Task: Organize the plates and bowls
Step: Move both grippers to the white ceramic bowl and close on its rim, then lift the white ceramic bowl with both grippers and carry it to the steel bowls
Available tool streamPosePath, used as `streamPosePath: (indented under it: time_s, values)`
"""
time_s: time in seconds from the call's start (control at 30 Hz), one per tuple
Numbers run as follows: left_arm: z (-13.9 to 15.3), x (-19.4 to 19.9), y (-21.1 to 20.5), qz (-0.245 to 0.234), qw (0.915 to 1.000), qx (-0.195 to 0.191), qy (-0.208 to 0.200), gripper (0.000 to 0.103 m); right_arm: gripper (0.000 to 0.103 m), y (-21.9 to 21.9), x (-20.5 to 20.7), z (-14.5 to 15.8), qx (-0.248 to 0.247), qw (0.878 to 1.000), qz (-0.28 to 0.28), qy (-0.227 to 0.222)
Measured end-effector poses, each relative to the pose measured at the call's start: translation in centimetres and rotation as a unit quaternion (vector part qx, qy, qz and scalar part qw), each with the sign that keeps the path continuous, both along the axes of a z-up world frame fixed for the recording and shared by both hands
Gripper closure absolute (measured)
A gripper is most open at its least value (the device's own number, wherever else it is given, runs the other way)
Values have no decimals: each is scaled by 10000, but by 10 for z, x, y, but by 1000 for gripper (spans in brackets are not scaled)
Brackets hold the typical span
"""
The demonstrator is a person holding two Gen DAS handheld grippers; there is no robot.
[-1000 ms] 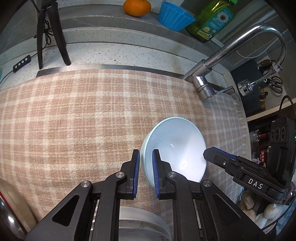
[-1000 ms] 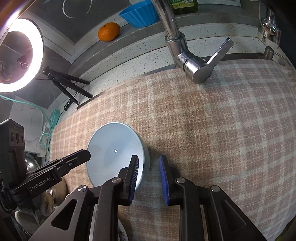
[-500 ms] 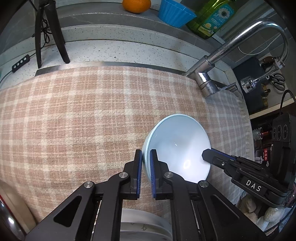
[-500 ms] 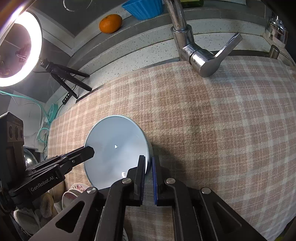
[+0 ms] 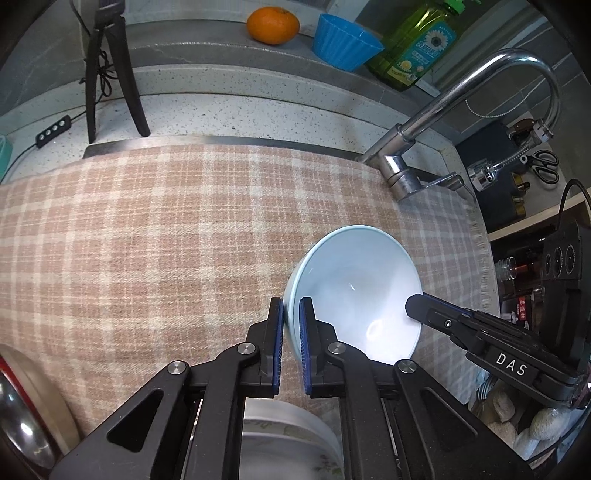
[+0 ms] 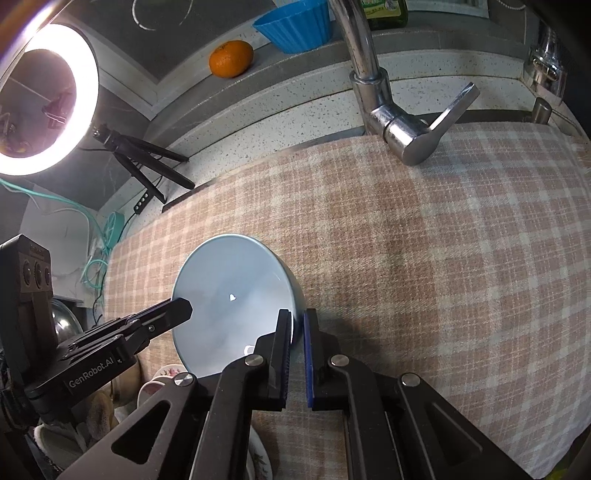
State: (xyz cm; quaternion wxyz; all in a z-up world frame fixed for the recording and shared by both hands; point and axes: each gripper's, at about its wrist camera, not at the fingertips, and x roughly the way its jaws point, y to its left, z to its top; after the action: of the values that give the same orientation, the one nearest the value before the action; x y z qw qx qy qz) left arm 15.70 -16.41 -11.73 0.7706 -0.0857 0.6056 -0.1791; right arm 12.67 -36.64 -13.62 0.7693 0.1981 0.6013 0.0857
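A pale blue bowl (image 5: pixel 354 291) is held above the checked cloth (image 5: pixel 147 240) by both grippers. My left gripper (image 5: pixel 291 325) is shut on the bowl's left rim. My right gripper (image 6: pixel 296 332) is shut on the opposite rim; the bowl (image 6: pixel 229 295) shows in its view too. The right gripper's fingers (image 5: pixel 436 314) show in the left wrist view, and the left gripper's fingers (image 6: pixel 166 314) show in the right wrist view. White floral dishes (image 5: pixel 291 443) lie below the grippers, mostly hidden; they also show in the right wrist view (image 6: pixel 162 376).
A chrome faucet (image 5: pixel 443 122) rises at the cloth's far right edge. An orange (image 5: pixel 273 24), a blue cup (image 5: pixel 343 46) and a green soap bottle (image 5: pixel 421 44) stand on the back ledge. A tripod (image 5: pixel 110 70) and ring light (image 6: pixel 44 99) stand at left. A metal pot (image 5: pixel 22 413) is at the near left.
Both grippers closed onto the bowl's rim, the right one from clearly open a second ago. The bowl has lifted slightly and both views have drawn back a little.
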Motion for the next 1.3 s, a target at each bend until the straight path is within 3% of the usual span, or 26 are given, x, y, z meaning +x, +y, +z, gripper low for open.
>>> streamPosePath:
  time_s: [0.47,0.93,1.3]
  values:
    - [40,-27,45,192,9993,-136,-306,96,97,39,-19,51,50,9988,306,-386]
    - [64,-62,130,843,9949,-87,-540,96,97,124,-27,74,238,9934,974,-559]
    - [64,-91,200,1518,9869,-36,-542,96,96,203,-30,79,356,9835,1676,-588]
